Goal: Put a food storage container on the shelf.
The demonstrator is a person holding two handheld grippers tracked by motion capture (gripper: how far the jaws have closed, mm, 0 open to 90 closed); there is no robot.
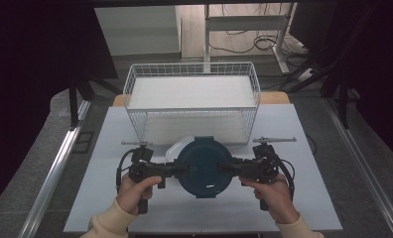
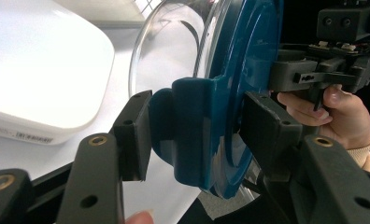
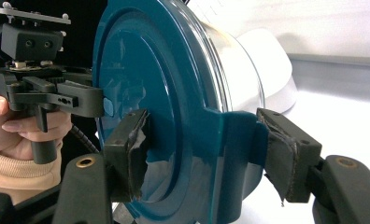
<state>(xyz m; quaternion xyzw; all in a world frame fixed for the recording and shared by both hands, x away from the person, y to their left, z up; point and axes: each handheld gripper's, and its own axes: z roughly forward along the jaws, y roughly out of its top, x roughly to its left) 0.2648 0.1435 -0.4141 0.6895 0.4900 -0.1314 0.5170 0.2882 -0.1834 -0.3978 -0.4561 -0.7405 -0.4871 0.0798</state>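
Where the white tabletop (image 1: 110, 198) meets a wire basket (image 1: 192, 101) and a dim room with floor cables, both grippers hold a round blue-lidded bowl (image 1: 204, 166) between them. From the left gripper (image 2: 192, 135), the jaws pinch the lid's side tab. From the right gripper (image 3: 206, 154), the jaws clamp the opposite tab.

Round clear container with dark teal lid (image 1: 204, 166), side clip tabs on the lid. I hold it between my left gripper (image 1: 180, 169) and right gripper (image 1: 225, 167), each clamped on a tab at opposite sides (image 2: 192, 130) (image 3: 230, 154). From above the lid faces up. It sits over the white table (image 1: 135, 208), just in front of the white wire basket (image 1: 192, 99), partly covering a white rounded lid (image 1: 177, 147) behind it
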